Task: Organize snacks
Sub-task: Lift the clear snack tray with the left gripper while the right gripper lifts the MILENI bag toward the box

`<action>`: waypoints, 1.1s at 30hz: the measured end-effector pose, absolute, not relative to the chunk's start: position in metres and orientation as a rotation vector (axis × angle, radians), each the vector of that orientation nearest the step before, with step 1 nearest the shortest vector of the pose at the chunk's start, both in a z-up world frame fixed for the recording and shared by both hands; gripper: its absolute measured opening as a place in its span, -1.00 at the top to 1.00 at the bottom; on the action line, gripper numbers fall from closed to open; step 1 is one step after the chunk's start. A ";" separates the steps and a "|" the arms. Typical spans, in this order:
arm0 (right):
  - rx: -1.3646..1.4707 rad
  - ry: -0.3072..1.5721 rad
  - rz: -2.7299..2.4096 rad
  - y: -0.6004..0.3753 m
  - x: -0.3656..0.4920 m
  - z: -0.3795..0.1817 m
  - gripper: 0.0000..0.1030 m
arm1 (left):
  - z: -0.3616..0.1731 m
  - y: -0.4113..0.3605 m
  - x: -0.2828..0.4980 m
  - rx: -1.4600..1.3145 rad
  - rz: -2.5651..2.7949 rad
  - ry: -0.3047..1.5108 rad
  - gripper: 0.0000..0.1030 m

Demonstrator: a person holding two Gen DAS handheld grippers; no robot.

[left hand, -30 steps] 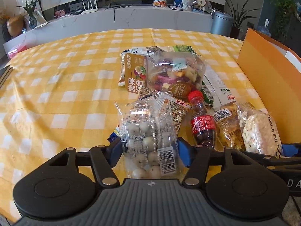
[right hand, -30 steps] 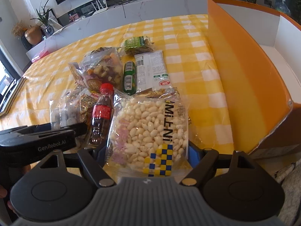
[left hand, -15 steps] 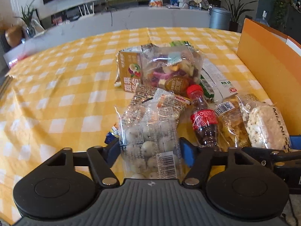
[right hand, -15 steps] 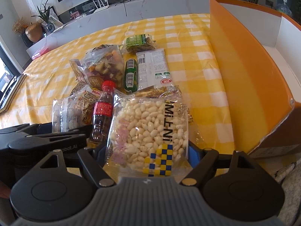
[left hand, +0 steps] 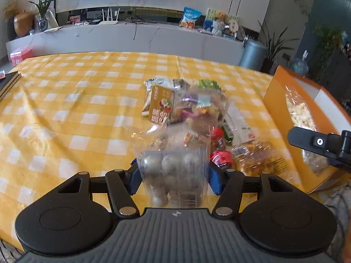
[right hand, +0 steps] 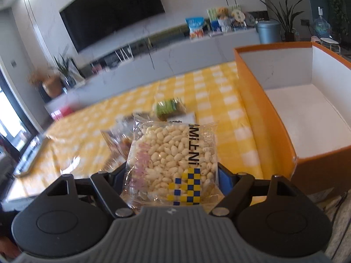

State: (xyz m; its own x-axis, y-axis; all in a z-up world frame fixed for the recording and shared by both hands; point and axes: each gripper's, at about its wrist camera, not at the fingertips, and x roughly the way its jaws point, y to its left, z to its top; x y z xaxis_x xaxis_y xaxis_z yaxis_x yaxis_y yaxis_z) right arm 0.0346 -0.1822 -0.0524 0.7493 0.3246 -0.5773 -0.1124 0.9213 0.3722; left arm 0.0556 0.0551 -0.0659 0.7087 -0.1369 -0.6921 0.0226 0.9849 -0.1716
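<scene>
Both grippers are loaded and lifted off the yellow checked tablecloth [left hand: 65, 100].

Right gripper [right hand: 172, 173]: jaws stand fairly wide, closed against the two sides of a clear bag of puffed white kernels [right hand: 173, 153]. The bag stands roughly upright between the blue pads, its long axis running away from the camera along the fingers, its printed edge on the right.

Left gripper [left hand: 173, 175]: jaws have just been closing a little — a clear pack of pale round balls [left hand: 173, 171] is pinched between them, long axis likewise along the fingers. The pack is blurred, so finer detail cannot be read.

Key relation: the orange box [right hand: 274, 135] lies to the right of both held bags. In the right wrist view its open white interior is seen just beside the kernel bag, with the near orange wall between bag and cavity; no snack is seen in the visible part of the interior. In the left wrist view the same box sits at the far right, well apart from the ball pack, with the right gripper and its bag between the two.

Judgement: the right hand is the nearer one to the box and would likely go first — up over the near wall, then rightward. The left would have to cross the remaining snack pile [left hand: 193, 109] and cola bottle [left hand: 219, 153] and wait for clearance.
</scene>
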 end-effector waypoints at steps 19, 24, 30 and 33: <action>0.423 0.365 0.195 -0.240 0.008 -0.005 -0.51 | -0.002 0.003 0.039 -0.142 -0.366 0.607 -0.30; 0.437 0.306 0.059 -0.283 -0.001 -0.004 -0.51 | 0.007 -0.031 0.051 -0.121 -0.462 0.589 -0.30; 0.466 0.376 -0.064 -0.328 0.001 -0.019 -0.51 | 0.010 -0.073 0.074 -0.147 -0.595 0.580 -0.30; 0.615 0.368 -0.044 -0.354 -0.003 -0.027 -0.51 | 0.007 -0.093 0.089 -0.159 -0.640 0.583 -0.30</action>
State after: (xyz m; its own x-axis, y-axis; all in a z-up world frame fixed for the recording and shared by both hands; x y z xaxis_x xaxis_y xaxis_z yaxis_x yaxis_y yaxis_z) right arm -0.0027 -0.3545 -0.0267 0.9344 0.0682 -0.3497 0.1482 0.8182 0.5555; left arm 0.0887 -0.0935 0.0074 0.6487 -0.6037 -0.4633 0.5171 0.7964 -0.3137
